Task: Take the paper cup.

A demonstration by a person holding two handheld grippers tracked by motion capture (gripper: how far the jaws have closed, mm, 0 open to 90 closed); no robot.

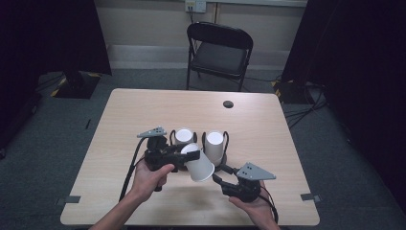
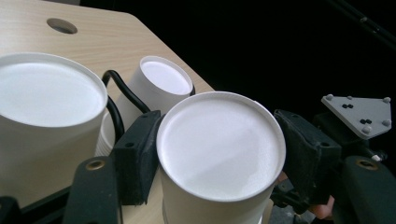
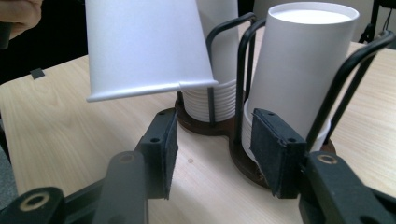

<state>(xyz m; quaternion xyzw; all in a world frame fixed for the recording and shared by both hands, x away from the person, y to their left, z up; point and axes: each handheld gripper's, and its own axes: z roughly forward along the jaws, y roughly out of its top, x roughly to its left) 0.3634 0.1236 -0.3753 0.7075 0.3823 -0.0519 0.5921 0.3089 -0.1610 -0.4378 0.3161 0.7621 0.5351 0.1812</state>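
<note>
The wooden table [image 1: 143, 115] carries, near its middle, a dark two-post cup holder [image 3: 243, 161] whose black wire hoops keep two stacks of upside-down white paper cups standing straight: the left stack [image 1: 183, 136] and the right stack [image 1: 214, 146]. The hoops are presumably there so a cup can be drawn off the top without the rest toppling.

In front of the stacks and clear of the table hangs the single paper cup [image 1: 198, 164], clamped near its closed base between the pads of the left gripper [image 1: 187, 154]; the left gripper view looks straight onto that flat base [image 2: 220, 145], with a pad pressed to each side. Gripping the narrow end leaves the wide rim free (a sensible hold if the other hand is meant to take it). The cup's long axis is tilted: base up and toward the holder, open mouth down and toward the person, slanting to the right gripper's side.

The right gripper [image 1: 219, 178] sits low just below that mouth, pointing toward the holder. Its jaws stand partly apart with nothing between them; in its own view the cup's rim [image 3: 149, 91] hangs above the left pad, not touching.
</note>
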